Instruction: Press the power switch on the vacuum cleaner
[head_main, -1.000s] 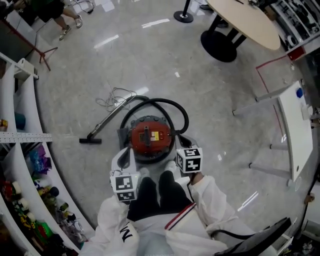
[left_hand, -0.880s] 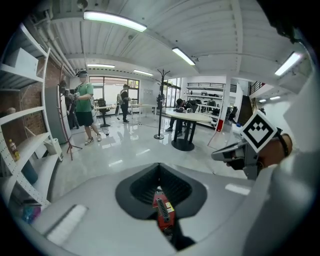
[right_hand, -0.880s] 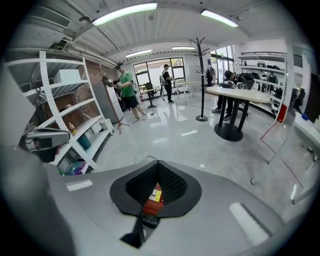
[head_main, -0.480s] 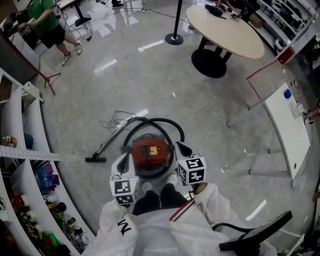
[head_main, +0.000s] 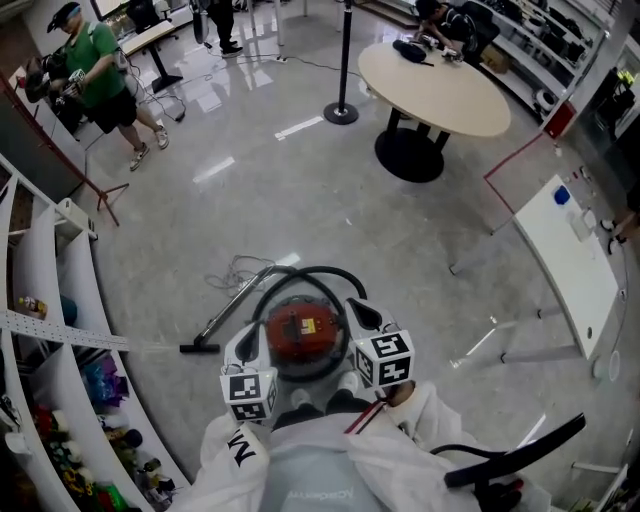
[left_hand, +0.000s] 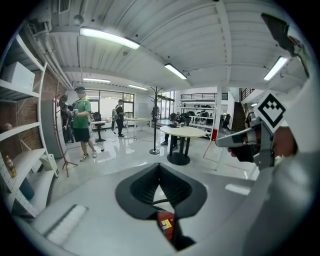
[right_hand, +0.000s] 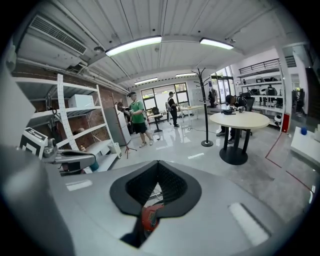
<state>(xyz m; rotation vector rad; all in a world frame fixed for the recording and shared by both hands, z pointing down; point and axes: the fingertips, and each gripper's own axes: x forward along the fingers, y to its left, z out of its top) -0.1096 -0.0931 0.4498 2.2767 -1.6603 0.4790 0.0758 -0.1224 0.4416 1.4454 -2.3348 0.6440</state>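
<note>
A: What has been altered in the last second?

B: More of the room is taken in by the head view. The red vacuum cleaner (head_main: 304, 332) is now seen smaller and lower, on the floor (head_main: 300, 190) by the person's feet.

A: And the tongs?

B: The left gripper (head_main: 249, 337) and right gripper (head_main: 362, 309) are kept clenched, with nothing grasped, flanking it from above. The switch is judged unpressed.

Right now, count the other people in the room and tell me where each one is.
3. A person in green stands at far left; a person in dark stands far back, near the middle; a third person is at the round table. Others may be hidden.
</note>
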